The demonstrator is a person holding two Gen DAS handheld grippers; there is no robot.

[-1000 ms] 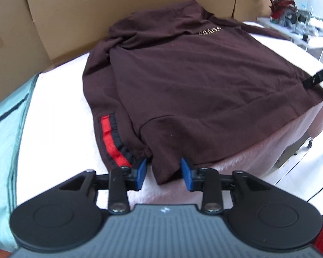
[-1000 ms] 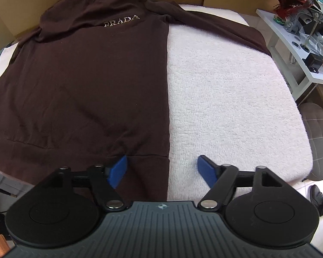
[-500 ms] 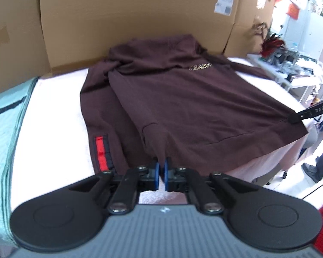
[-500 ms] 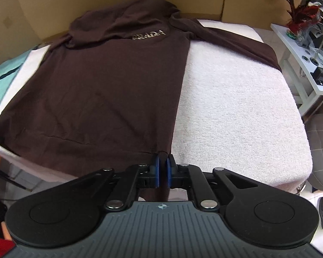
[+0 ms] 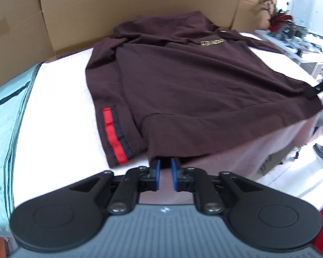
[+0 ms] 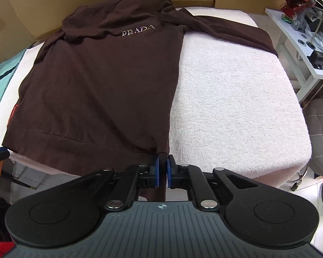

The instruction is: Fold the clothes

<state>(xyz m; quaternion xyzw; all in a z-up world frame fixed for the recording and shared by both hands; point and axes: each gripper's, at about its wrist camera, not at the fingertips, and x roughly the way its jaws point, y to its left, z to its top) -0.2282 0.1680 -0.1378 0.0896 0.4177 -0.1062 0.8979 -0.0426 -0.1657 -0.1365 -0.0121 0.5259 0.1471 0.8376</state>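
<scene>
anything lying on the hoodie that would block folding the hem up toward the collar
Nothing visible does. Both the left gripper and right gripper pinch the hem of the brown hoodie, and its front up to the logo is bare.

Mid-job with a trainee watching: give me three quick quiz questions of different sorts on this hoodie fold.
1. True or false: both grippers have their jaws pinched on the hem of the brown hoodie.
2. Which sleeve lies folded beside the body, showing a red stripe? A) left-view side B) far right side
3. Fill in: the other sleeve stretches across the white ____.

Key: 1 true, left gripper and right gripper each grip a bottom corner; 2 A; 3 towel-like cover.
</scene>
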